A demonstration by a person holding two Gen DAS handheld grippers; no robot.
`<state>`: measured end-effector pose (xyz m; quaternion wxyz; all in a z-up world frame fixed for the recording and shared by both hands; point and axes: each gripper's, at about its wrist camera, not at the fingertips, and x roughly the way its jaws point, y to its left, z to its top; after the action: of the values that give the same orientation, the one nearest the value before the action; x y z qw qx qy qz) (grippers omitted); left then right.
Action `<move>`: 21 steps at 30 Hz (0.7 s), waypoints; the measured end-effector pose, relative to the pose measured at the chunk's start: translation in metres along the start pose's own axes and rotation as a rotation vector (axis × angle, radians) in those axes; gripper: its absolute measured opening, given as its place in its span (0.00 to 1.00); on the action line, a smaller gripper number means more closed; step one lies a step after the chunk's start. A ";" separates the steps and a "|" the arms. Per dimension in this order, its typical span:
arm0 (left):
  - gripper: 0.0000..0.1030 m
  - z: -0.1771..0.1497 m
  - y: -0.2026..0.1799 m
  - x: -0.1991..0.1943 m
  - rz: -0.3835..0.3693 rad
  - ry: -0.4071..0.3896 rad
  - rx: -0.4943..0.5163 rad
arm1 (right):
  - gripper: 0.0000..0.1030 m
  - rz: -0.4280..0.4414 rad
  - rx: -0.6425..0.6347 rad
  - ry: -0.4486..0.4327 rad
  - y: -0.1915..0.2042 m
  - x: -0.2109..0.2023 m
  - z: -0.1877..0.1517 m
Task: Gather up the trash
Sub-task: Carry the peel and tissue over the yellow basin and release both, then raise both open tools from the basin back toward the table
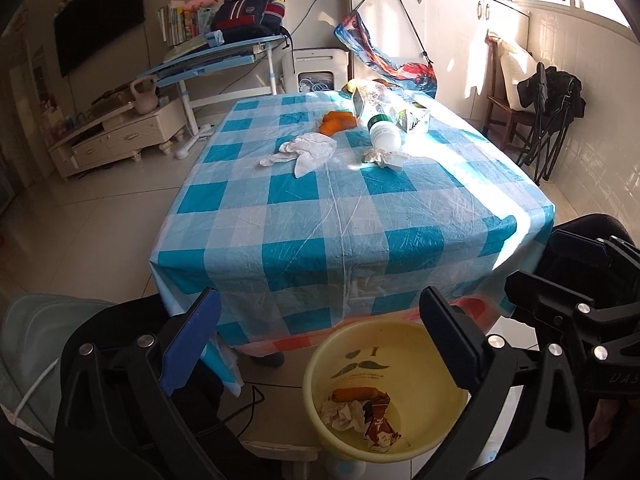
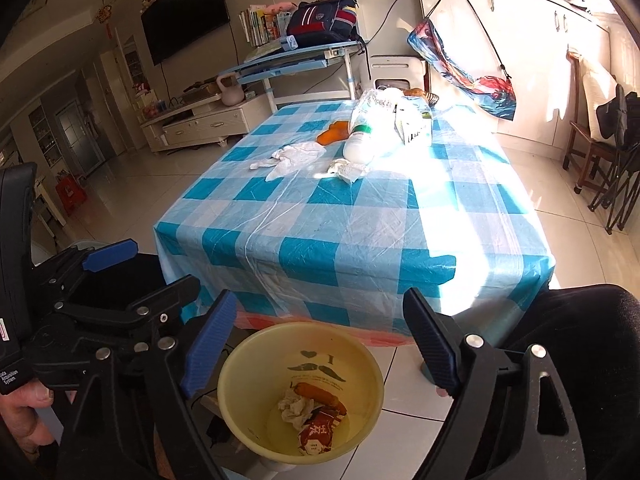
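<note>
A yellow bin (image 1: pixel 320 364) (image 2: pixel 240 364) stands on the floor at the table's near edge. Inside it lie an orange peel (image 1: pixel 354 394) (image 2: pixel 320 392), a crumpled tissue (image 1: pixel 344 414) (image 2: pixel 294 406) and a red wrapper (image 1: pixel 380 426) (image 2: pixel 318 434). My left gripper (image 1: pixel 318 342) hangs open above the bin, nothing between its fingers. My right gripper (image 2: pixel 316 346) is also open and empty over the bin. Far along the blue checked table (image 1: pixel 340 216) (image 2: pixel 360 240) lie a white tissue (image 1: pixel 306 152) (image 2: pixel 294 156), a smaller crumpled tissue (image 1: pixel 386 158) (image 2: pixel 348 169), orange peel (image 1: pixel 338 121) (image 2: pixel 334 131), a plastic bottle (image 1: pixel 384 130) (image 2: pixel 360 142) and a carton (image 1: pixel 416 118) (image 2: pixel 414 126).
A blue desk (image 1: pixel 212 60) (image 2: pixel 288 62) with a backpack stands beyond the table, a low white cabinet (image 1: pixel 116 136) (image 2: pixel 192 124) at left. White cupboards (image 1: pixel 460 32) and a dark chair (image 1: pixel 548 116) (image 2: pixel 612 152) line the right. A person's hand (image 2: pixel 24 416) holds the left gripper.
</note>
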<state>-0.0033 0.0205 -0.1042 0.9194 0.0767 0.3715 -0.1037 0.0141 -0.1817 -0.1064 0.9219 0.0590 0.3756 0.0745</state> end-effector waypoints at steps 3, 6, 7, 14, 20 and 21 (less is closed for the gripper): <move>0.93 0.000 0.010 -0.003 0.018 -0.010 -0.025 | 0.89 -0.071 -0.025 -0.010 0.003 -0.003 0.001; 0.93 -0.003 0.014 -0.006 0.021 -0.014 -0.033 | 0.90 -0.102 -0.044 -0.008 0.007 -0.005 0.002; 0.93 -0.003 0.015 -0.006 0.021 -0.012 -0.034 | 0.91 -0.114 -0.053 -0.008 0.010 -0.006 0.002; 0.93 -0.004 0.022 -0.010 0.001 -0.022 -0.074 | 0.93 -0.172 -0.109 -0.028 0.025 -0.015 0.010; 0.93 0.002 0.030 -0.006 -0.001 -0.033 -0.102 | 0.93 -0.190 -0.142 -0.037 0.033 -0.011 0.015; 0.93 0.004 0.031 -0.005 -0.004 -0.035 -0.103 | 0.93 -0.189 -0.146 -0.038 0.034 -0.010 0.015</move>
<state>0.0035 0.0502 -0.0963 0.9283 0.0269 0.3604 -0.0877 0.0147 -0.1508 -0.0832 0.9336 -0.0427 0.3554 0.0133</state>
